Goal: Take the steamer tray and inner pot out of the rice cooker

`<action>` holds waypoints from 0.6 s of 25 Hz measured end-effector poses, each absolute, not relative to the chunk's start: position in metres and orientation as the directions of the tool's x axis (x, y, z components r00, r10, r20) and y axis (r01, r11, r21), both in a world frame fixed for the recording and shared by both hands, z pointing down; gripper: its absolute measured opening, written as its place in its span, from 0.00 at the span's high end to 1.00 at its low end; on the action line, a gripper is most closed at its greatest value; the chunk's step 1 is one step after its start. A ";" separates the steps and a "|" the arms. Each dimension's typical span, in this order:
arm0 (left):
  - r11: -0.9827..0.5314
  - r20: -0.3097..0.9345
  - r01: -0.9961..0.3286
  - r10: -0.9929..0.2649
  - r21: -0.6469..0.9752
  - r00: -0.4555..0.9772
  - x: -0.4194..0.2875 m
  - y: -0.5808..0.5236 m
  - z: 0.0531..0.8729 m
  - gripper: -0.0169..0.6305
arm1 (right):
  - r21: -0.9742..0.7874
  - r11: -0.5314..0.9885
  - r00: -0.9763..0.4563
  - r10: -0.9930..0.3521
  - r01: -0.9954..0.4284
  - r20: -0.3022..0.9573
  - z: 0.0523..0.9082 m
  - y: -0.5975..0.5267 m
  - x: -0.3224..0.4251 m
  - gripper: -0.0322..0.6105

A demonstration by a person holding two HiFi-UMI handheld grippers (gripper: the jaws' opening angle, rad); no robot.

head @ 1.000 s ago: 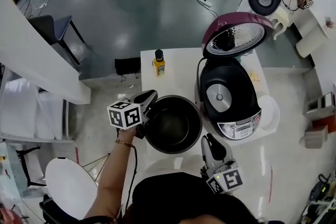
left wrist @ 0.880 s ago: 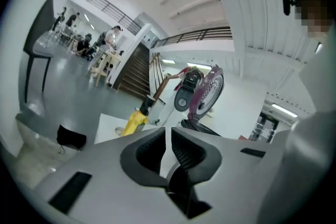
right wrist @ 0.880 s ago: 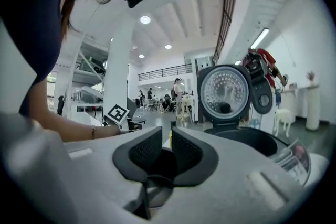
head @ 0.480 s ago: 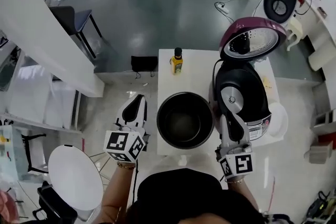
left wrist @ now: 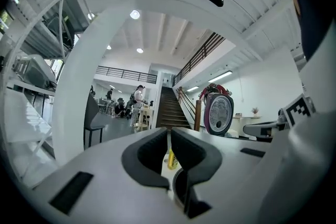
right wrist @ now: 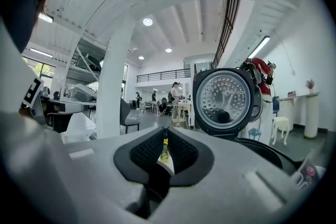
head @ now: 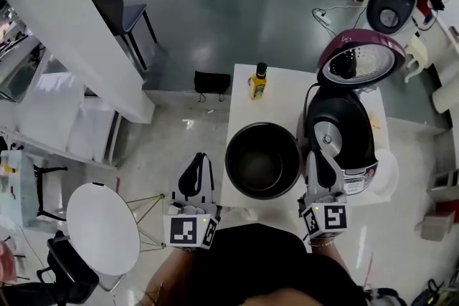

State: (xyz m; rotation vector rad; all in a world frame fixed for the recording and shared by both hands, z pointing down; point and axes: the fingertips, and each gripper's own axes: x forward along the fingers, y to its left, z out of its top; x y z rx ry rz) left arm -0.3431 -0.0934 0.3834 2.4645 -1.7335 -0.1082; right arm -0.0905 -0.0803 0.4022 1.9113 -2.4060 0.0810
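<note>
The black inner pot (head: 263, 160) stands empty on the white table (head: 240, 93), left of the black rice cooker (head: 343, 136), whose maroon lid (head: 356, 59) stands open. In the head view my left gripper (head: 196, 158) is shut and empty, out over the floor left of the table and apart from the pot. My right gripper (head: 315, 155) sits against the cooker's front left side; its jaws are closing to a hairline gap with nothing between them. The left gripper view (left wrist: 168, 136) shows touching pads, and the pot rim (left wrist: 181, 186) below them. The right gripper view (right wrist: 164, 138) faces the lid (right wrist: 226, 101).
A yellow bottle (head: 258, 81) stands at the table's far left corner. A white round dish (head: 388, 173) lies right of the cooker. A white round stool (head: 102, 227) and a dark chair (head: 122, 14) stand on the floor to the left. Another cooker (head: 393, 7) sits at the back right.
My left gripper has come away from the pot's left rim and drawn back off the table towards my body. The right gripper has edged forward beside the cooker. The pot stays put.
</note>
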 end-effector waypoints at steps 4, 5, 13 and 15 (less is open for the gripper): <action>-0.367 -0.027 -0.919 -0.930 0.142 0.367 -0.331 -0.095 0.378 0.94 | -0.004 0.229 -0.228 -0.969 -0.973 0.093 0.405 -0.077 -0.090 0.91; -0.375 -0.042 -0.918 -0.927 0.129 0.373 -0.328 -0.095 0.375 0.94 | 0.000 0.229 -0.228 -0.969 -0.973 0.097 0.406 -0.076 -0.089 0.92; -0.381 -0.046 -0.922 -0.924 0.066 0.379 -0.326 -0.100 0.371 0.94 | 0.018 0.217 -0.212 -0.968 -0.976 0.132 0.417 -0.075 -0.084 0.94; -0.374 -0.033 -0.925 -0.927 0.071 0.373 -0.328 -0.100 0.374 0.94 | 0.013 0.211 -0.207 -0.969 -0.977 0.133 0.418 -0.074 -0.082 0.94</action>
